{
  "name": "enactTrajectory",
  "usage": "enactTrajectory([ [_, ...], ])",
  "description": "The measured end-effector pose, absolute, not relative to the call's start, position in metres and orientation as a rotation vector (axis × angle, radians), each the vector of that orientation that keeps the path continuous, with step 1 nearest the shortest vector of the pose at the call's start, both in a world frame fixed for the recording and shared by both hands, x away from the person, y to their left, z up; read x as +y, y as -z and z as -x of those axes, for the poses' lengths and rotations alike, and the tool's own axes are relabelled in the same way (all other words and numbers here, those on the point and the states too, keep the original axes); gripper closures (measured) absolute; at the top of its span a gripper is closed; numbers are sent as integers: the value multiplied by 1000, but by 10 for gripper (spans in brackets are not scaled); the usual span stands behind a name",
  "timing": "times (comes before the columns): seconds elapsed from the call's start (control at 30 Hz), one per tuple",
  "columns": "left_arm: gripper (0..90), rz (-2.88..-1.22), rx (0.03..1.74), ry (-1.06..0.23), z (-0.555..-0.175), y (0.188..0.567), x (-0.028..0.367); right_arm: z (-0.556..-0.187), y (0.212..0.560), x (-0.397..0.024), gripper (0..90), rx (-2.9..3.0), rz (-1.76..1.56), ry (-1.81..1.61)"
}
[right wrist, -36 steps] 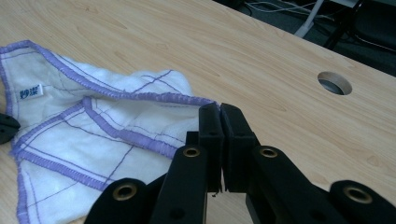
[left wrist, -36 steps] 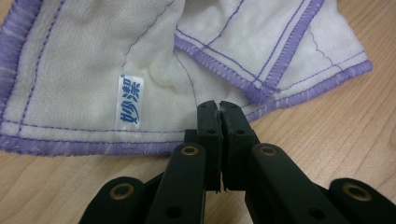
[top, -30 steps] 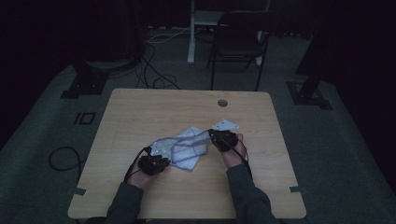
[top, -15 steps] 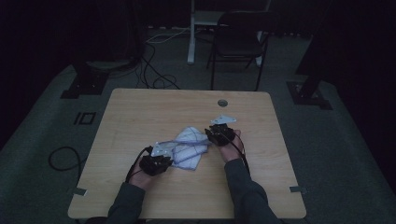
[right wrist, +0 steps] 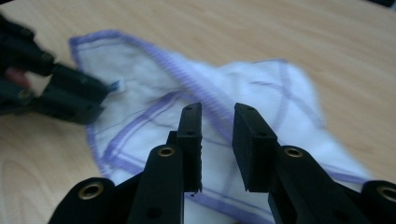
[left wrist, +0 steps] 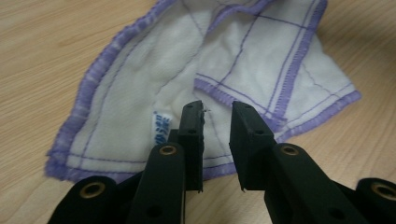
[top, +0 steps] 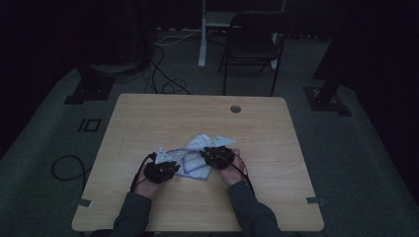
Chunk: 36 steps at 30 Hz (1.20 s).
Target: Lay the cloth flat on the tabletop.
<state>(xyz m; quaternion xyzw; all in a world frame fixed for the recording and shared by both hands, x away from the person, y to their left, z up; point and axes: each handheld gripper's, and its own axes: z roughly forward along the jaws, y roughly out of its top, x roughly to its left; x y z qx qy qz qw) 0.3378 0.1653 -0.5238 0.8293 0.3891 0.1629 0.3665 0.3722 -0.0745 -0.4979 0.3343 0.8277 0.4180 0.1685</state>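
While the cloth [top: 195,157] lies rumpled mid-bench [top: 148,118], you're between grips on a fold. Your left gripper [left wrist: 215,122] has just been opening, its jaws narrowly apart over a purple hem with nothing pinched. Your right gripper [right wrist: 215,125] has just been closing slightly, also narrow and empty above the cloth. Next, I'd judge, lower each onto an edge and pinch.

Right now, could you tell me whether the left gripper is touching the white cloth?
Cannot tell. In the left gripper view the left gripper stands open with a gap between its jaws, over the cloth, but whether the tips rest on it is unclear.
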Motion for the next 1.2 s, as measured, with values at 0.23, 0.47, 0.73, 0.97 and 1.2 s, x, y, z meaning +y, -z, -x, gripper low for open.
enactTrajectory([
  [0.23,703,-2123,1027,-434,-340,528,168,-362,511,-53,700,2431,-900,-1185],
  [0.47,676,-2120,1036,-436,-341,530,168,-358,520,-35,618,2489,-853,-1153],
  [0.73,651,-2139,1011,-422,-339,534,161,-358,532,-19,568,2523,-819,-1035],
  [0.97,753,-2172,1025,-429,-341,537,155,-361,528,-26,879,2474,-838,-1039],
  [1.2,783,-2164,1032,-427,-341,538,155,-360,525,-28,735,2485,-829,-1072],
])
